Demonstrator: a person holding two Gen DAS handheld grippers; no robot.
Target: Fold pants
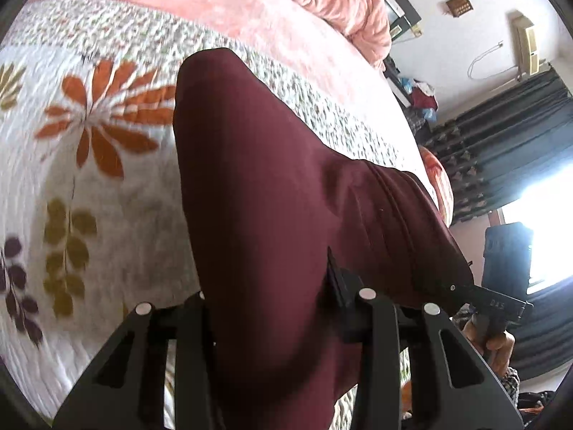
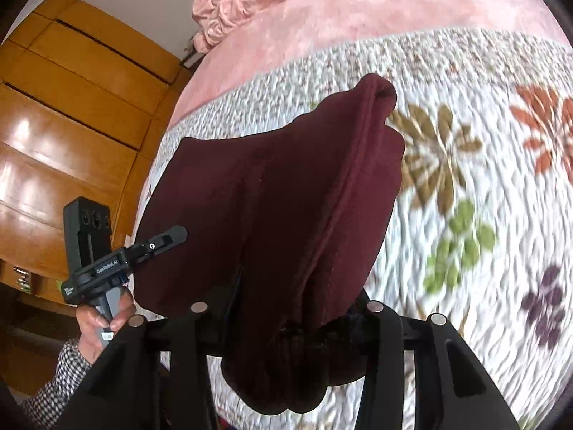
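Maroon pants (image 1: 286,186) lifted above floral bedspread (image 1: 107,165), gripped at both ends.

Left gripper (image 1: 275,308) clamped on one edge of fabric; right gripper (image 2: 286,308) clamped on bunched opposite edge. Garment draped between, partly off bed surface. Pink blanket (image 2: 358,18) behind.

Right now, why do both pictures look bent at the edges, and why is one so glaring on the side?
Both views come through fisheye lenses, so the bedspread bulges and the corners go black. Left wrist view: the window is blown out white beside the dark curtain. Right wrist view: even light, sheen on the wardrobe, flowers smeared by motion blur. The pants stay sharper.
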